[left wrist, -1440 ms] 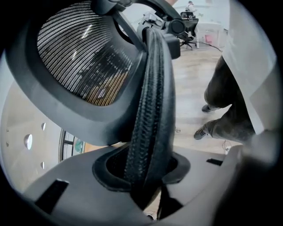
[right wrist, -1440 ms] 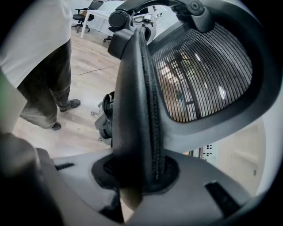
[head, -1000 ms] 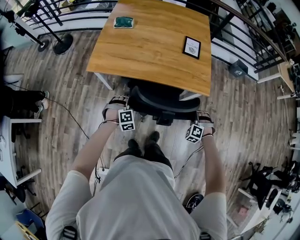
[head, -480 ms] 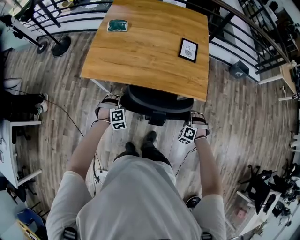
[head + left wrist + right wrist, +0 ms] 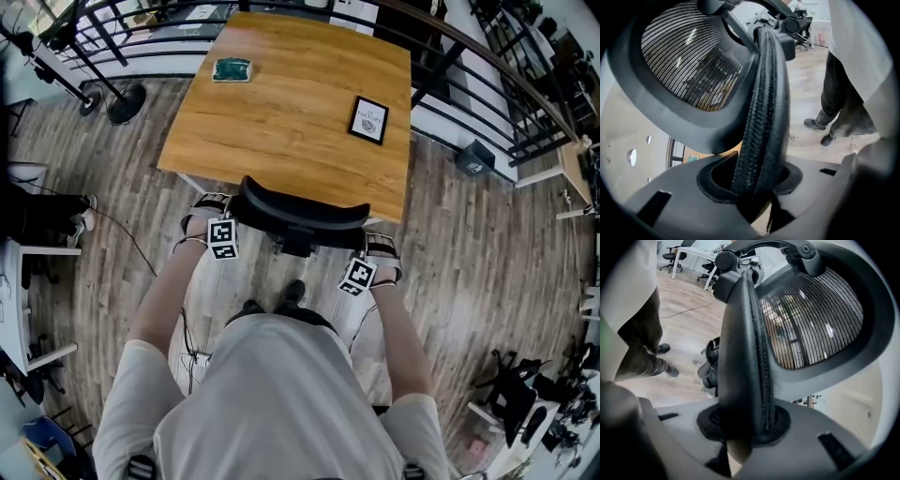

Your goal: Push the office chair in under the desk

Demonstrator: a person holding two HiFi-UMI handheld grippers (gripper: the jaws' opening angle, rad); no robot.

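The black office chair's mesh backrest (image 5: 300, 217) stands at the near edge of the wooden desk (image 5: 281, 112), its seat hidden beneath the top. My left gripper (image 5: 220, 230) is shut on the backrest's left edge, and my right gripper (image 5: 367, 265) is shut on its right edge. In the left gripper view the padded rim (image 5: 761, 108) runs down between the jaws of my left gripper (image 5: 757, 185). In the right gripper view the padded rim (image 5: 745, 343) sits the same way in my right gripper (image 5: 745, 425).
On the desk lie a teal object (image 5: 232, 69) at the far left and a framed card (image 5: 368, 120) at the right. A black railing (image 5: 487, 56) runs behind it. A stand's round base (image 5: 125, 101) is on the floor at the left. The person's feet (image 5: 277, 300) are just behind the chair.
The chair has rolled forward towards the desk with both grippers on its backrest; its seat has gone out of sight beneath the top. The person has stepped after it.
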